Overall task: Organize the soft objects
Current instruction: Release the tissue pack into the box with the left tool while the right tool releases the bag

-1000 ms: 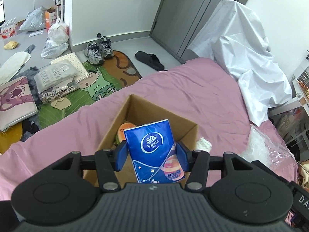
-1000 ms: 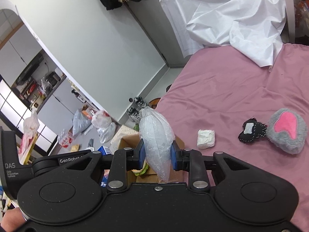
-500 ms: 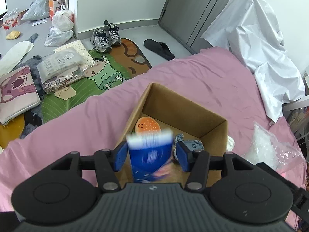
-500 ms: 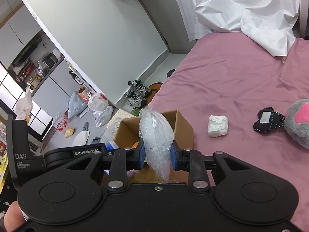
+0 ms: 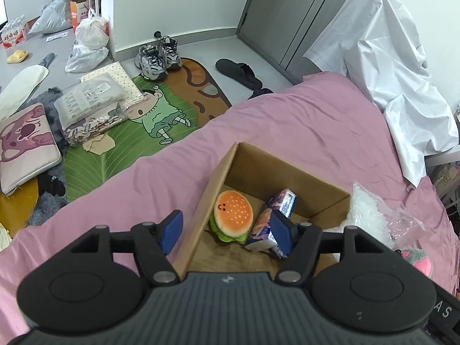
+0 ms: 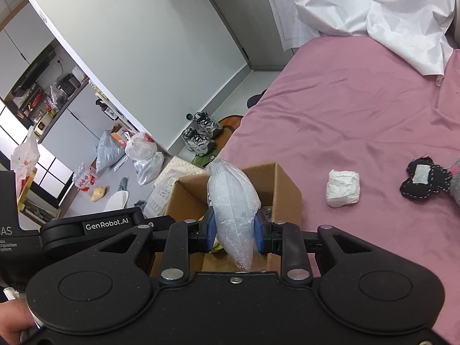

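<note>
An open cardboard box point(image 5: 287, 161) sits on the pink bed sheet. Inside lie an orange burger plush point(image 5: 234, 214) and a blue tissue pack point(image 5: 283, 204), tipped on its side beside it. My left gripper point(image 5: 227, 230) hovers over the box's near left wall; its jaws are opening and grip nothing. The right pad overlaps the pack's lower end in this view. My right gripper point(image 6: 234, 230) is shut on a clear crinkled plastic bag point(image 6: 233, 198), held just above the box point(image 6: 284, 184).
On the sheet right of the box lie a white tissue wad point(image 6: 343, 188), a black fuzzy piece point(image 6: 425, 181) and a grey-pink plush point(image 5: 417, 261). A white cloth point(image 5: 396, 66) is draped at the back. Shoes, bags and a mat cover the floor beyond the bed.
My left gripper let go of the tissue pack, which dropped into the box, and its jaws spread. Both grippers moved forward and down over the box; the right one kept the plastic bag.
</note>
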Demonstrator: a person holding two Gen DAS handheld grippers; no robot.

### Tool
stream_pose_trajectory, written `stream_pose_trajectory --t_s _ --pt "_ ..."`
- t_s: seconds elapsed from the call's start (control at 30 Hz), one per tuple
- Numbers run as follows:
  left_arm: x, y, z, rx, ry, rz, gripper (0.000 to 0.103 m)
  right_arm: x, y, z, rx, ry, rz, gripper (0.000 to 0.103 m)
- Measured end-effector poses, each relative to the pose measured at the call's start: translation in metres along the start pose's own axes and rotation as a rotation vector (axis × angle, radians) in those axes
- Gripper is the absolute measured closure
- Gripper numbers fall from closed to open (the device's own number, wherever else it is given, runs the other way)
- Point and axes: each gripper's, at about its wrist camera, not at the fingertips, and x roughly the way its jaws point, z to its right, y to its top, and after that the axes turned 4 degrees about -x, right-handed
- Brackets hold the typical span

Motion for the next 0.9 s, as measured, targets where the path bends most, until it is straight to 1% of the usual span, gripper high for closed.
stream_pose_trajectory --t_s 0.2,0.27,0.33,0.37,0.4,0.47,0.57,0.63,0.67,0.73,0.8,0.9 --pt "-0.001 0.002 -0.006 0.0 0.009 -0.008 0.032 0.006 -0.003 -0.005 -0.002 0.013 -0.027 0.076" --pt "-0.004 0.003 -0.007 0.005 0.016 -0.002 0.031 0.009 -0.004 -0.008 -0.005 0.048 -0.041 0.076" --pt "-0.008 0.003 -0.009 0.007 0.023 0.008 0.029 0.011 -0.006 -0.013 -0.009 0.078 -0.047 0.073" --pt "-0.01 0.004 -0.009 0.007 0.027 0.013 0.028 0.012 -0.008 -0.016 -0.016 0.095 -0.051 0.07" --pt "-0.012 0.005 -0.009 0.008 0.031 0.017 0.027 0.014 -0.009 -0.019 -0.022 0.11 -0.059 0.06" --pt "-0.017 0.007 -0.011 0.009 0.036 0.025 0.027 0.016 -0.011 -0.019 -0.01 0.133 -0.071 0.047" --pt "-0.024 0.007 -0.008 0.025 0.051 0.042 0.026 0.011 -0.01 -0.019 -0.014 0.122 -0.065 0.047" --pt "-0.029 0.007 -0.004 0.048 0.067 0.054 0.022 0.006 -0.008 -0.017 -0.009 0.113 -0.056 0.045" --pt "-0.031 0.006 -0.002 0.056 0.066 0.057 0.02 0.002 -0.007 -0.016 -0.004 0.107 -0.051 0.043" --pt "-0.036 0.004 0.003 0.073 0.064 0.058 0.019 -0.004 -0.007 -0.015 -0.006 0.092 -0.048 0.039" --pt "-0.04 0.002 0.008 0.091 0.064 0.064 0.017 -0.01 -0.006 -0.015 -0.014 0.075 -0.05 0.027" --pt "-0.045 -0.001 0.016 0.111 0.058 0.061 0.012 -0.023 -0.004 -0.011 -0.027 0.045 -0.045 0.019"
